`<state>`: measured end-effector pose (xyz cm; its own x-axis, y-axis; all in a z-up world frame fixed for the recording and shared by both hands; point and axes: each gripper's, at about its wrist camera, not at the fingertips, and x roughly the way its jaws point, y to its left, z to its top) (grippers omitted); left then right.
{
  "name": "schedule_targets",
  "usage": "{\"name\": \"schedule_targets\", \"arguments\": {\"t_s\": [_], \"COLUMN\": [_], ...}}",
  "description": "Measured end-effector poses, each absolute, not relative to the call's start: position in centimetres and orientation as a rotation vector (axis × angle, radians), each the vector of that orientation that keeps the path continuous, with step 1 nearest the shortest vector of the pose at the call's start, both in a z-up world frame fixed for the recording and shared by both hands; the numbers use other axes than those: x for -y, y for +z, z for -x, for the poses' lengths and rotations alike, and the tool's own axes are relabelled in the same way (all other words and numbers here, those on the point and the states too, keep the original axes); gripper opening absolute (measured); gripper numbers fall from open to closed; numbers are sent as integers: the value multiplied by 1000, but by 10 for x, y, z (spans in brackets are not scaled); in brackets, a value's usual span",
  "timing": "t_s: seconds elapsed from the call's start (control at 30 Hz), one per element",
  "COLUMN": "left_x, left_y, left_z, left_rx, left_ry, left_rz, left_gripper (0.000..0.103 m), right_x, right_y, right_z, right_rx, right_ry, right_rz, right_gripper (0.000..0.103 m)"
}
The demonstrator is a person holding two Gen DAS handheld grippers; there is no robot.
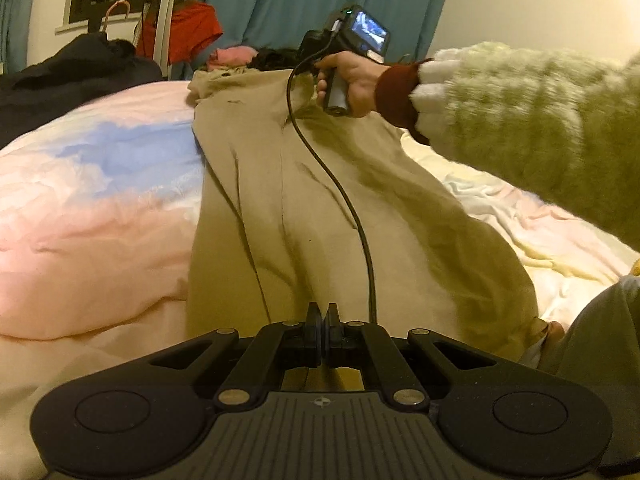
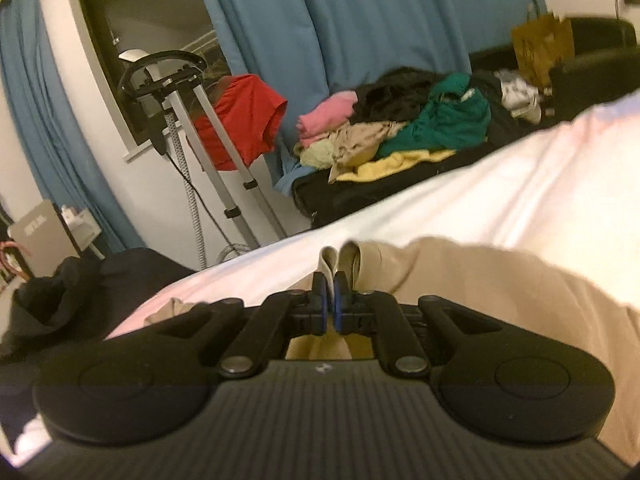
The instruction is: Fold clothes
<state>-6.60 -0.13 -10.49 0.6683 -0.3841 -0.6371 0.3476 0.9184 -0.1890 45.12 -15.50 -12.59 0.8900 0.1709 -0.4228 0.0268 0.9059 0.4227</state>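
1. Beige trousers are lying lengthwise along the pastel duvet, running from the near edge toward twelve o'clock in the left wrist view.
2. The left gripper is sitting at six o'clock with its jaws pressed fully together over the near end of the trousers; whether any cloth is caught between them, I cannot tell.
3. The right gripper is pinching a folded edge of the trousers, its jaws nearly together with only the cloth between the blue pads.
4. The person's right hand is gripping the handle at about one o'clock, a fuzzy green sleeve trailing behind it.
5. A black cable is draping across the trousers.
6. A pile of clothes is resting near the blue curtain, at twelve o'clock in the right wrist view.
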Motion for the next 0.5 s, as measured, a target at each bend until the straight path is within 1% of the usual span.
{"name": "schedule_targets", "arguments": {"t_s": [0.03,0.07,0.1,0.13,0.17,0.23,0.37,0.47,0.5], "left_x": [1,1,1,1,2,2,3,3,4], "left_y": [-106,-106,-107,-107,-107,-106,-104,-103,-102], "left_z": [65,65,64,64,64,65,66,67,68], "left_rx": [-735,-736,-737,-738,-737,-734,-738,-737,-735], "left_ry": [-412,-410,-408,-405,-402,-393,-368,-354,-353], "left_rz": [51,49,48,47,47,48,62,76,75], "left_gripper": [1,1,1,1,1,1,2,2,2], "right_x": [156,157,158,159,160,163,166,158,154], "right_y": [-126,-127,-127,-127,-127,-132,-159,-178,-183], "right_z": [-446,-440,-431,-422,-410,-384,-349,-345,-346], "right_rx": [-474,-477,-477,-476,-465,-433,-522,-561,-567], "right_ry": [83,89,101,114,123,127,155,200,214], "right_rz": [-450,-466,-481,-496,-517,-568,-720,-783,-794], "right_gripper": [10,19,49,68,94,93,93,93,85]}}
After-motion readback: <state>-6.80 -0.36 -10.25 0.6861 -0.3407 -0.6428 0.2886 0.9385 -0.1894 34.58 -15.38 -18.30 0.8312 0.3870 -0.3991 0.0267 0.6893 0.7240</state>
